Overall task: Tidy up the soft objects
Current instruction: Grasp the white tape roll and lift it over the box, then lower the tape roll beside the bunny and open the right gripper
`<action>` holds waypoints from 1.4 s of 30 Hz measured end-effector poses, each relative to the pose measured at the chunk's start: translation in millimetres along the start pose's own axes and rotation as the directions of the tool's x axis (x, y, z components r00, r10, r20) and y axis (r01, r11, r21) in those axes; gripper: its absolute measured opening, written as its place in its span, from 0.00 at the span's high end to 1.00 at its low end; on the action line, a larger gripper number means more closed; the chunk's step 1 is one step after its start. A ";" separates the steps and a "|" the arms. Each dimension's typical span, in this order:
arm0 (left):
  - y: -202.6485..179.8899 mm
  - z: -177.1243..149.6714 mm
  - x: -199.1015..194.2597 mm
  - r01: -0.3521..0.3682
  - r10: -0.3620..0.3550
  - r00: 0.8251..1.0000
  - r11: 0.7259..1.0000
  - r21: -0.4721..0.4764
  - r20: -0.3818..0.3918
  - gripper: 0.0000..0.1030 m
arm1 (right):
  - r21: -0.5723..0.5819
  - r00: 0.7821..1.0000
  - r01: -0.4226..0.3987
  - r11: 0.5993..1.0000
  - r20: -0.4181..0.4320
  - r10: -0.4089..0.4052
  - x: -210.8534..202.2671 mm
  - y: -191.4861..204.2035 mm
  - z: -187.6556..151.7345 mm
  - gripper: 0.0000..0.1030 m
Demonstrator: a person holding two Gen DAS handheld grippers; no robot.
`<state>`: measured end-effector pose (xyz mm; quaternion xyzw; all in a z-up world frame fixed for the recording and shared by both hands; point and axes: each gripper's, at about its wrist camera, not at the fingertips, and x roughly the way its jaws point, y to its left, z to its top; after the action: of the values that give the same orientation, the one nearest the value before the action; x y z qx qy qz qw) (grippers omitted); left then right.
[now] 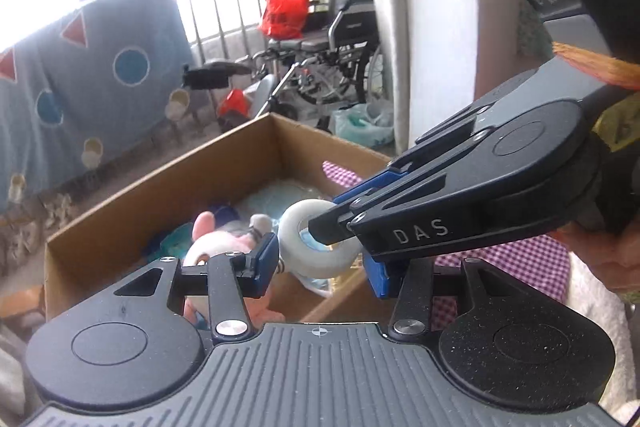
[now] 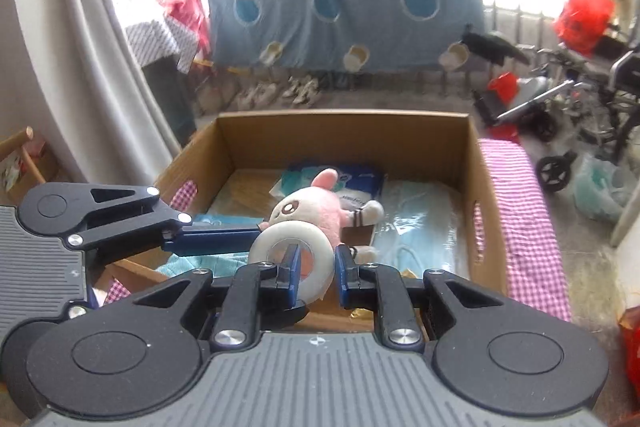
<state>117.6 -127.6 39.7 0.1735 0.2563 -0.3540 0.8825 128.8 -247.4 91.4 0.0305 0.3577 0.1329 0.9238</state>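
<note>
- Left of the right-wrist frame: the left gripper (image 2: 254,231) reaches in level from the left edge, its blue fingers (image 2: 212,238) ending at the left rim of the white ring (image 2: 264,247).
- Whether those fingers are clamped cannot be told. In the left-wrist view 1 pad sits just beside the ring's left side, while the other pad's contact is hidden behind the right gripper's black jaw.
- Centre of the frame: the right gripper (image 2: 318,263) is clenched on the ring's wall, with 1 finger through the hole and the other outside the right rim.
- The ring hangs clear above the open cardboard box (image 2: 344,115), touching nothing but the fingers, with its flat face tipped toward the right-wrist camera.
- The relation that matters: the ring sits directly over the near half of the box, and the pink plush toy (image 2: 316,207) lies just behind and below it. Any drop would likely land on or beside the toy.
- The right hand is the nearer and surer holder, so the release looks to be its job.
- Right of the frame: a pink checked cloth (image 2: 520,219) lies along the outside of the box wall, well apart from the ring.
- Hard to make out: the box's near floor is cut off by both grippers' bodies, and the blue packets under the toy are blurred. The ring's softness cannot be judged.
</note>
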 end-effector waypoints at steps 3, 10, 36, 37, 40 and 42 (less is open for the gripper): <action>19.1 4.9 20.6 0.036 -0.040 0.998 0.997 -0.068 -0.053 0.55 | -0.005 0.993 -0.027 1.000 -0.114 0.026 34.4 -7.1 15.0 0.81; 47.4 -11.5 63.2 0.124 -0.163 0.968 0.971 -0.203 -0.190 0.55 | -0.010 0.930 -0.057 0.998 -0.363 0.050 100.8 -22.7 19.5 0.82; 132.4 -56.4 -32.9 0.102 -0.095 0.995 0.874 -0.475 0.039 0.11 | -0.072 0.750 -0.081 0.994 -0.661 0.013 168.6 -21.0 21.4 0.84; 134.7 -59.7 -35.0 0.102 -0.093 0.995 0.867 -0.488 0.043 0.11 | -0.080 0.747 -0.075 0.994 -0.665 0.002 173.0 -18.8 21.1 0.84; 139.9 -68.6 -39.5 0.107 -0.090 0.994 0.846 -0.522 0.058 0.10 | -0.096 0.738 -0.068 0.993 -0.675 -0.014 185.2 -14.4 20.2 0.83; 141.1 -72.7 -45.1 0.099 -0.076 0.995 0.839 -0.534 0.065 0.09 | -0.109 0.741 -0.070 0.992 -0.671 -0.021 187.5 -11.9 21.7 0.84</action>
<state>166.4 29.3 24.5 -0.0995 0.3345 -0.3115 0.8838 278.9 -207.9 -16.7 -0.0732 0.6563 0.1694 0.7316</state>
